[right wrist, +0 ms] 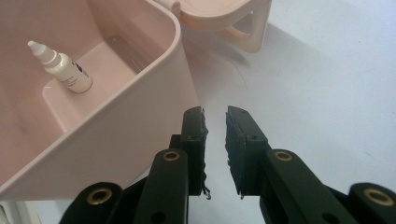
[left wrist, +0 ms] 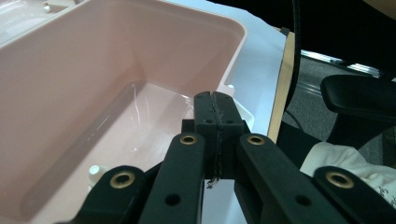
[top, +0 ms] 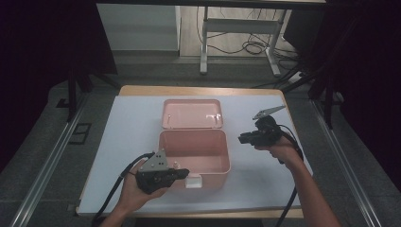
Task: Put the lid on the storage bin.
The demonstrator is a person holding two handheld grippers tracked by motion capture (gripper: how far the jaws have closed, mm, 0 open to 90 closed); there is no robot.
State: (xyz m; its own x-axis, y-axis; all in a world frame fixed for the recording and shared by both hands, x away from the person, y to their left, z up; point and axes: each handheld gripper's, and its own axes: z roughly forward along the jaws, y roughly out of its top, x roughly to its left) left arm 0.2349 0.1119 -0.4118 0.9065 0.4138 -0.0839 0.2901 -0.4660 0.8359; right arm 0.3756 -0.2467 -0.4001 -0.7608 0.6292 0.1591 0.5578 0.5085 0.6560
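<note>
An open pink plastic box (top: 226, 156) stands mid-table, its lid (top: 191, 114) hinged back behind it. A small white dropper bottle (right wrist: 63, 70) lies on the box floor, close to a corner. My left gripper (top: 184, 172) is at the box's front left corner. In the left gripper view its jaws (left wrist: 215, 112) are pressed together with nothing in them, over the box's rim (left wrist: 233, 42). My right gripper (top: 242, 138) hovers just right of the box and points at its side wall (right wrist: 154, 93). The right gripper (right wrist: 215, 123) has a narrow gap between its jaws, which hold nothing.
A white sheet (top: 265, 184) covers the wooden table (top: 198, 91). The box's white latch (top: 193, 181) juts out at its front. Beyond the table are a desk frame (top: 236, 26) and cables on the floor. Dark curtains hang on both sides.
</note>
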